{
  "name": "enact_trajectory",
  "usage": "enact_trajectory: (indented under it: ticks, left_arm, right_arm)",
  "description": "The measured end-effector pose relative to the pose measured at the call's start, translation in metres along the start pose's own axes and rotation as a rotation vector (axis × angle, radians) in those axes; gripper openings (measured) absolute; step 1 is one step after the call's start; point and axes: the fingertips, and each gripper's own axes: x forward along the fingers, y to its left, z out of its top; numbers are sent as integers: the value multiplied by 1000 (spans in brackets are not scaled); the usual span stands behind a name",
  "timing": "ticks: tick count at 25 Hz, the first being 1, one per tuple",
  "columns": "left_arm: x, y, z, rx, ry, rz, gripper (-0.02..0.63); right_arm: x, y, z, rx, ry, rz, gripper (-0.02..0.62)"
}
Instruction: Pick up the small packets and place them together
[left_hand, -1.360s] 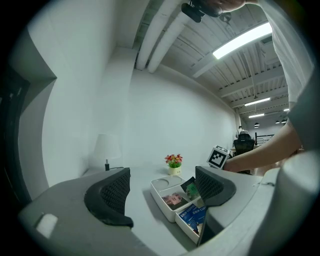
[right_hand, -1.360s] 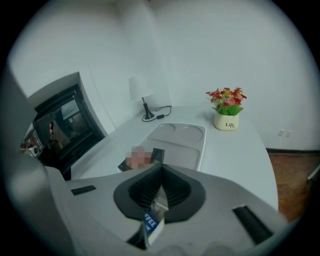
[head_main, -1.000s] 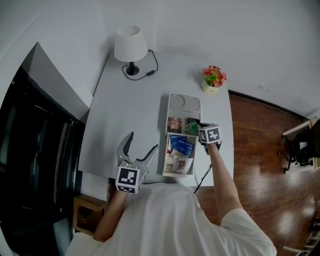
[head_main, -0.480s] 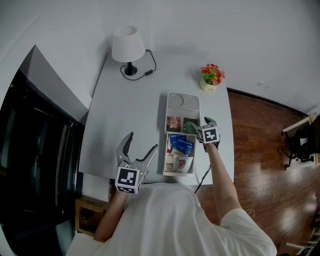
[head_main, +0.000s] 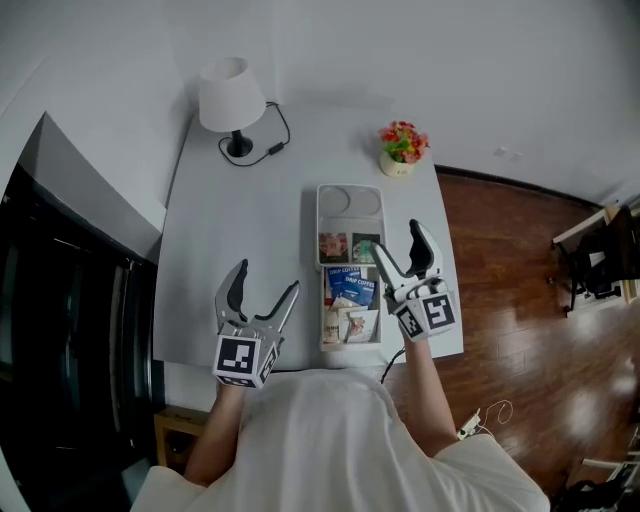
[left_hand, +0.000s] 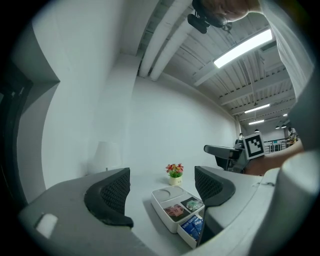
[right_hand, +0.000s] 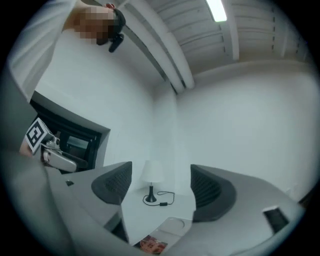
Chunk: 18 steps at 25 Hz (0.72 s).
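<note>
A white divided tray (head_main: 349, 200) lies mid-table. It holds two small packets (head_main: 333, 246) in its middle compartments, blue coffee packets (head_main: 350, 285) below them, and more packets (head_main: 350, 322) at the near end. My right gripper (head_main: 399, 240) hovers just right of the tray, its jaws opening, nothing between them. My left gripper (head_main: 265, 280) stands open over bare table left of the tray, holding nothing. In the left gripper view the tray (left_hand: 164, 193) and blue packets (left_hand: 192, 226) show between the pads. In the right gripper view one packet (right_hand: 150, 245) sits at the bottom.
A white table lamp (head_main: 228, 100) with a black cord stands at the far left corner. A flower pot (head_main: 400, 150) sits at the far right, behind the tray. The table's right edge runs close to my right gripper, above the wooden floor (head_main: 520, 300).
My right gripper has lifted out of the tray, drawn back toward the person and opened its jaws, leaving a green packet in the compartment. The left gripper has barely moved.
</note>
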Motion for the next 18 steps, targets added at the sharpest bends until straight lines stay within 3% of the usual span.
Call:
enact_trajectory:
  ticks: [2,4,9,18]
  left_arm:
    - [-1,3,11,5,-24,-3,390]
    - [-1,4,17,18,-37,-14,390]
    - [1,6,12,17,-16,-43,390]
    - [-4,5,7,9,-6,-71,390]
  right_arm:
    - [-12,19,16,-53,-22,-22,379]
    - [-21,37,13,-89,21,-34,378]
    - [-24,69,-25,-45,166,-2,374]
    - [-20,90,-14,-48,150,64,374]
